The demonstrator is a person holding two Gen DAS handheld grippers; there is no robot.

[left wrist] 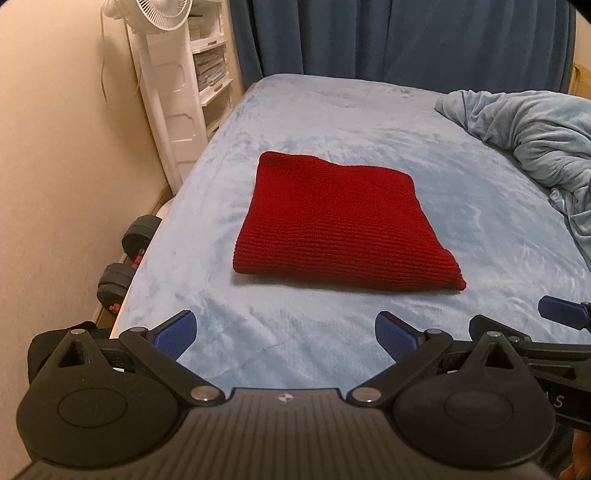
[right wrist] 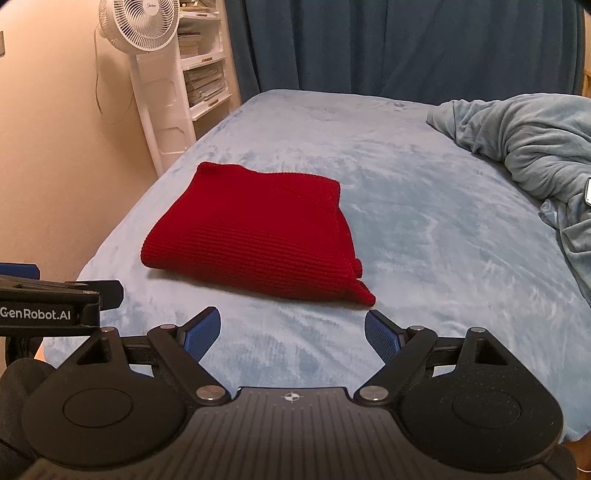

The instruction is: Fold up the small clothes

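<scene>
The red knit garment [left wrist: 341, 225] lies folded into a thick, roughly square pad on the pale blue plush bed cover [left wrist: 332, 332], its ribbed rows running across and its near edge rounded where the layers turn under. My left gripper [left wrist: 286, 334] hangs just short of it with jaws spread wide and nothing between the blue textured pads [left wrist: 177, 332]. My right gripper [right wrist: 291, 334] is likewise released and empty, matte black arms angled outward. A crumpled grey-blue blanket [right wrist: 535, 147] bunches in soft folds at the right. Beside the bed stand a white fan [right wrist: 140, 22] and what look like black dumbbells [left wrist: 125, 258] on the floor, though they are partly hidden
</scene>
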